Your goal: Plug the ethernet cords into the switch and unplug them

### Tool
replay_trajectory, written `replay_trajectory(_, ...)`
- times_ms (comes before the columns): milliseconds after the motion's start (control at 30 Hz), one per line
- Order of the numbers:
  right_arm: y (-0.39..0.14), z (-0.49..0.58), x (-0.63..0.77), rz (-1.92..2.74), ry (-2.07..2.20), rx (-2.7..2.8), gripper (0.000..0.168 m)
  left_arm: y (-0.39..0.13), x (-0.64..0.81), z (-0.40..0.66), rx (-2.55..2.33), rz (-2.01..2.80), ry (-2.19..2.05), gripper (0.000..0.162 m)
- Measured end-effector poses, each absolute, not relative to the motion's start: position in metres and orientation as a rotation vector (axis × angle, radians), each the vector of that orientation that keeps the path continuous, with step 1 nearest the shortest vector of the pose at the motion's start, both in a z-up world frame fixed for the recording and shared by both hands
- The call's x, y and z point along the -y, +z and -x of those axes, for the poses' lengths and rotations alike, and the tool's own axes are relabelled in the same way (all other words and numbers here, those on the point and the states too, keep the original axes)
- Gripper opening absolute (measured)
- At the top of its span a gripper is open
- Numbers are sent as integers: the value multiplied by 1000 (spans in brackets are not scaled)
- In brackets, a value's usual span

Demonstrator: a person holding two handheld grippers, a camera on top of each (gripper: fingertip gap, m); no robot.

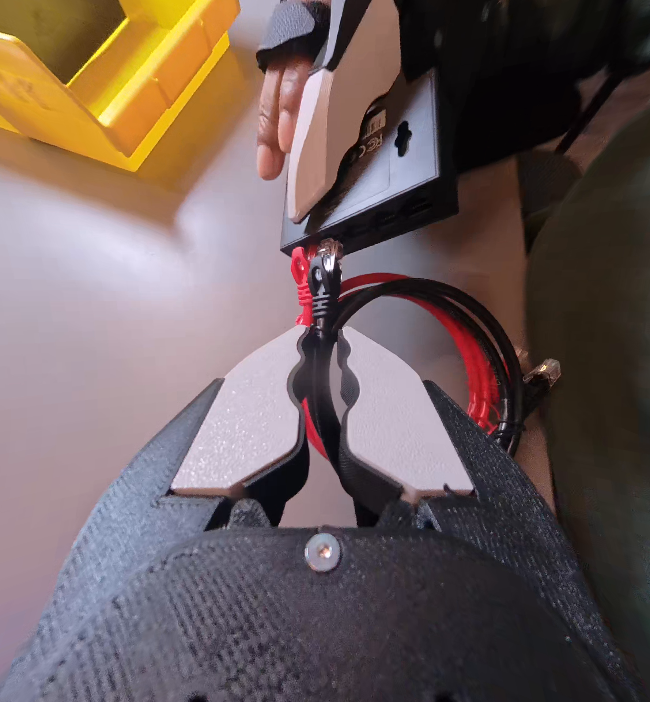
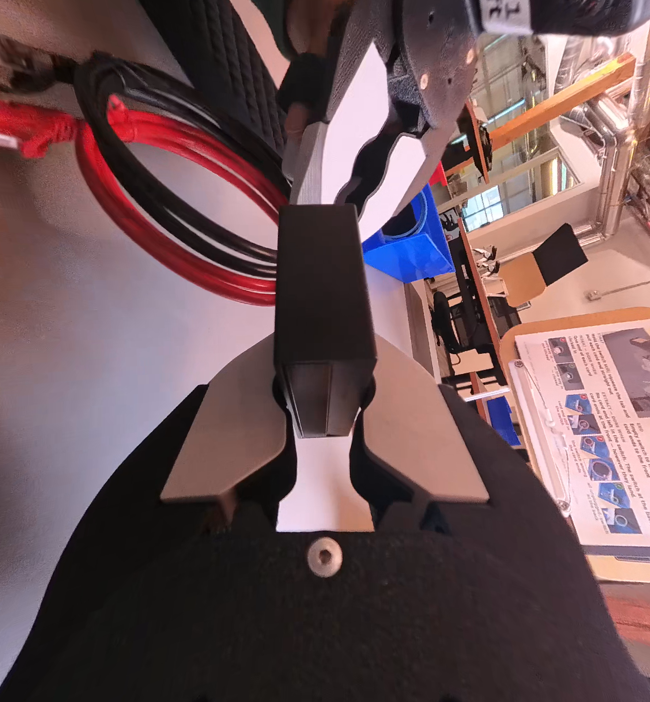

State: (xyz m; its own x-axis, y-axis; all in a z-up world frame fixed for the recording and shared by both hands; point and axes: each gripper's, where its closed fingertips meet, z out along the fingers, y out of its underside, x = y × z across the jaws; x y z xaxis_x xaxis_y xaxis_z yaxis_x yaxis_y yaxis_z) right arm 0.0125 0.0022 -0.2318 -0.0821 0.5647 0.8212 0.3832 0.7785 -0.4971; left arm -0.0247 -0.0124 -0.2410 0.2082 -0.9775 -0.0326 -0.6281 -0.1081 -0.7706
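My left gripper (image 1: 321, 336) is shut on the black ethernet cord (image 1: 325, 383), just behind its plug boot (image 1: 321, 292). The plug's clear tip (image 1: 330, 249) touches the port face of the black switch (image 1: 411, 182) and is mostly outside it. A red plug (image 1: 300, 273) sits in the port beside it. My right gripper (image 2: 325, 342) is shut on the switch (image 2: 321, 288) and holds it end-on. One of its fingers (image 1: 310, 144) shows in the left wrist view, lying across the switch. The cord coils (image 2: 186, 235) hang behind the switch.
A yellow bin (image 1: 99, 83) stands at the far left on the pale table (image 1: 107, 304). Red and black coils (image 1: 479, 342) with a loose clear plug (image 1: 542, 370) hang to the right. A blue bin (image 2: 407, 250) and a printed sheet (image 2: 589, 437) lie beyond the switch. A person's fingers (image 1: 274, 114) hold the right gripper.
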Motion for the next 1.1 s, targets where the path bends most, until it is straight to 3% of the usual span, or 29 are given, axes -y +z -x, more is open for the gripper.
replay_trajectory(33, -229, -13, -2, 749, 182, 1690, 30, -238, 14, 24, -1478, 1810, -709, 13)
replay_trajectory(1100, -228, -12, 27, 682, 347, 1750, 31, -237, 34, 18, -1482, 1774, -968, 11)
